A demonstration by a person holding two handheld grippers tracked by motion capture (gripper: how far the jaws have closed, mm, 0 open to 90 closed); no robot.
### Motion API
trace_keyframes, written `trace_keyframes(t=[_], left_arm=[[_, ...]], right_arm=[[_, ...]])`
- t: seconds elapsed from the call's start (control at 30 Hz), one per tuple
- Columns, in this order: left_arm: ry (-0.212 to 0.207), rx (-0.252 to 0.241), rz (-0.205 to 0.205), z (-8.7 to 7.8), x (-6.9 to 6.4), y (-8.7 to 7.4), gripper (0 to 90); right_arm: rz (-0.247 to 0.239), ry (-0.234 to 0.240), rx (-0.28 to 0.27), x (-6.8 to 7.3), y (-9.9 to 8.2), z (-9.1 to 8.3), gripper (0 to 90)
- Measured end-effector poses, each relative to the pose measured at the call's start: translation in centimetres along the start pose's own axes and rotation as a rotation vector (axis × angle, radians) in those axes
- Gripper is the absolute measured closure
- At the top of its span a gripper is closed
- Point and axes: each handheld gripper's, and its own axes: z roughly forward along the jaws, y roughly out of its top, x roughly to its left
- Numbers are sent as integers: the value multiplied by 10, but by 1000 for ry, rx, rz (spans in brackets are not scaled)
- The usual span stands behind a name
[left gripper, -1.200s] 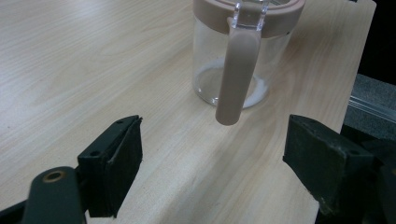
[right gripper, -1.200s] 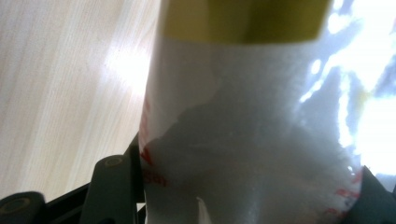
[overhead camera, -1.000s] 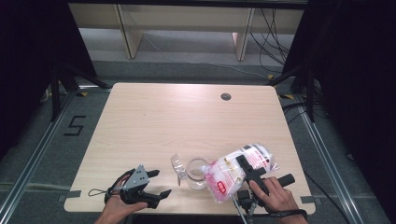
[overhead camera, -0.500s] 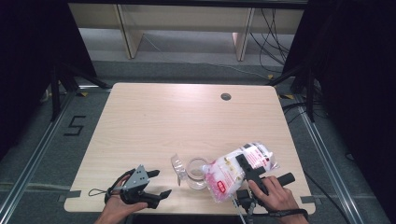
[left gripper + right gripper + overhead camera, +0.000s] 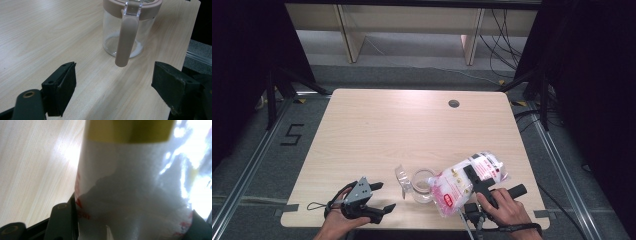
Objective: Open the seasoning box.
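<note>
Nothing had shifted over the last second: the bag hung at the same tilt and both hands kept still, so the pour looked paused or running slowly, with most of the filling judged still to come. The right gripper (image 5: 472, 176) was clamped on a plastic bag (image 5: 464, 182) of white granules with red print, its jaws pressed into the bag's sides, holding it slanted with its lower end over the mouth of a clear glass jar (image 5: 422, 185). The jar stood upright near the front edge of the wooden table (image 5: 412, 125), just left of the bag, its clear hinged lid (image 5: 401, 177) swung open to the left. In the left gripper view the jar had a beige rim and strap and held a thin layer of white grains at the bottom. The left gripper (image 5: 379, 197) rested on the table near the jar, jaws wide apart and empty.
</note>
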Motion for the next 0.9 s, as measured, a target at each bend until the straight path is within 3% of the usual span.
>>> trace_keyframes(t=[0.23,0.3,0.37,0.43,0.47,0.53,0.57,0.63,0.67,0.9], left_arm=[[8,5,-8,0,-1,0,191],[2,11,-9,0,-1,0,191],[-9,11,20,1,1,0,191],[-7,9,24,0,1,0,191],[4,11,1,0,-1,0,191],[5,12,1,0,0,0,191],[-1,6,26,0,1,0,191],[8,6,-7,-1,-1,0,191],[-5,5,-1,-1,0,0,191],[6,6,-1,-1,-1,0,191]], right_arm=[[-34,0,-1,-2,2,0,452],[-3,9,18,0,2,-1,452],[-19,-3,12,-1,2,-1,453],[-20,-2,14,-2,2,-1,453],[-23,0,13,-2,2,-1,453],[-29,-1,14,-3,1,-2,454],[-34,-2,15,-3,1,-2,454],[-36,2,19,-3,2,-1,455],[-35,0,19,-3,2,-2,455],[-73,16,25,-5,2,-1,457]])
